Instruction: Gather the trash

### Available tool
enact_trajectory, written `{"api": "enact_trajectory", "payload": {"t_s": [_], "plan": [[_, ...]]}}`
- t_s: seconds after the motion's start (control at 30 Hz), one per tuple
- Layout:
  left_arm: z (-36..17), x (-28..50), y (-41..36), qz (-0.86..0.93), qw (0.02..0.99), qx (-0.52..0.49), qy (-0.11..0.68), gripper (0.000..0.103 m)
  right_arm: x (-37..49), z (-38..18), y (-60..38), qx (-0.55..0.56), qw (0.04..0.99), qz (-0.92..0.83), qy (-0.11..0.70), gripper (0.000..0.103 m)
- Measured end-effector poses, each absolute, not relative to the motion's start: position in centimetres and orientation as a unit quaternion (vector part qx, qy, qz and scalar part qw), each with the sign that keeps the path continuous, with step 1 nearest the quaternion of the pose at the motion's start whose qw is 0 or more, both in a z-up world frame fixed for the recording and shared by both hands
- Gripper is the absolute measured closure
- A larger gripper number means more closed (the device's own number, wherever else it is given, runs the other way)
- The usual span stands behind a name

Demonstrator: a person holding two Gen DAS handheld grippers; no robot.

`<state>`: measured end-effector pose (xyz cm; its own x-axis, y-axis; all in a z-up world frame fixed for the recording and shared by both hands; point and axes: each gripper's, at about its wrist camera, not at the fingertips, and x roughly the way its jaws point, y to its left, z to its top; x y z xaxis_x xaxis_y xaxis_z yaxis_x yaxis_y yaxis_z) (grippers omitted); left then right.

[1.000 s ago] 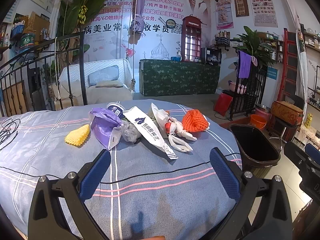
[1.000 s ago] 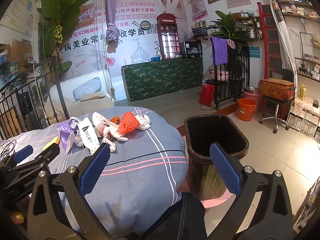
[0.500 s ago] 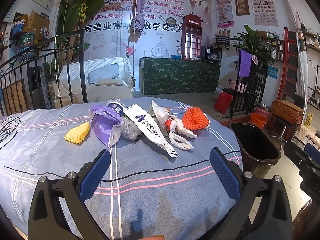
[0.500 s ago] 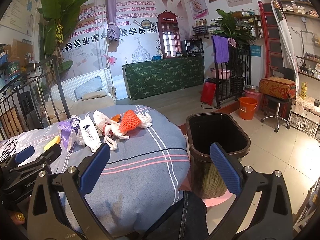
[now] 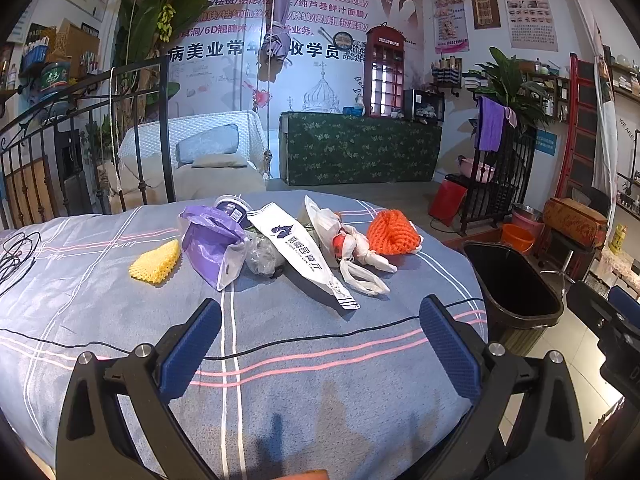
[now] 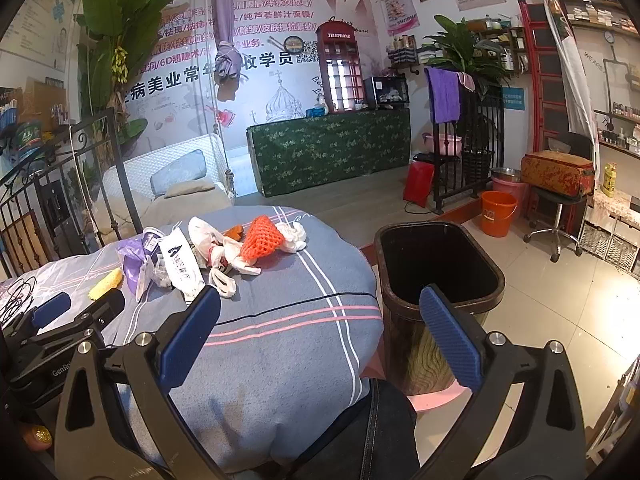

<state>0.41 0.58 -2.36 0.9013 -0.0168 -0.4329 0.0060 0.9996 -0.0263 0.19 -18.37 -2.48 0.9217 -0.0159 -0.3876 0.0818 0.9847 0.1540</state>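
Both tools, left tool (image 5: 320, 316) and right tool (image 6: 320, 308), wide open, empty, hovering short of trash pile (image 5: 288, 244) at 12 o'clock on table (image 5: 280, 360); bin (image 6: 440, 264) at 3 o'clock, apparently empty, placed for drops.

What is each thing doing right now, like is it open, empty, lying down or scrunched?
left tongs: open, holding nothing
right tongs: open, holding nothing
dark plastic trash bin: upright, looks empty
purple plastic bag: crumpled
long white printed paper bag: lying flat
orange foam net: on its side
yellow foam net: lying flat
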Motion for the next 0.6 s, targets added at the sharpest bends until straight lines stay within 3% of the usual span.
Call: {"api": "enact_trajectory", "payload": {"t_s": [0.33,0.6], "plan": [[-3.6,1.6,1.8,0.002,0.966,-0.016,0.257,0.005,2.0,-3.6,-18.3,0.084,0.97,-0.018,0.226,0.004],[-6.6,4.1,5.4,0.0,0.938,-0.03,0.345,0.005,7.4,-7.1,-15.8,0.069,0.941,0.046,0.328,0.004]]}}
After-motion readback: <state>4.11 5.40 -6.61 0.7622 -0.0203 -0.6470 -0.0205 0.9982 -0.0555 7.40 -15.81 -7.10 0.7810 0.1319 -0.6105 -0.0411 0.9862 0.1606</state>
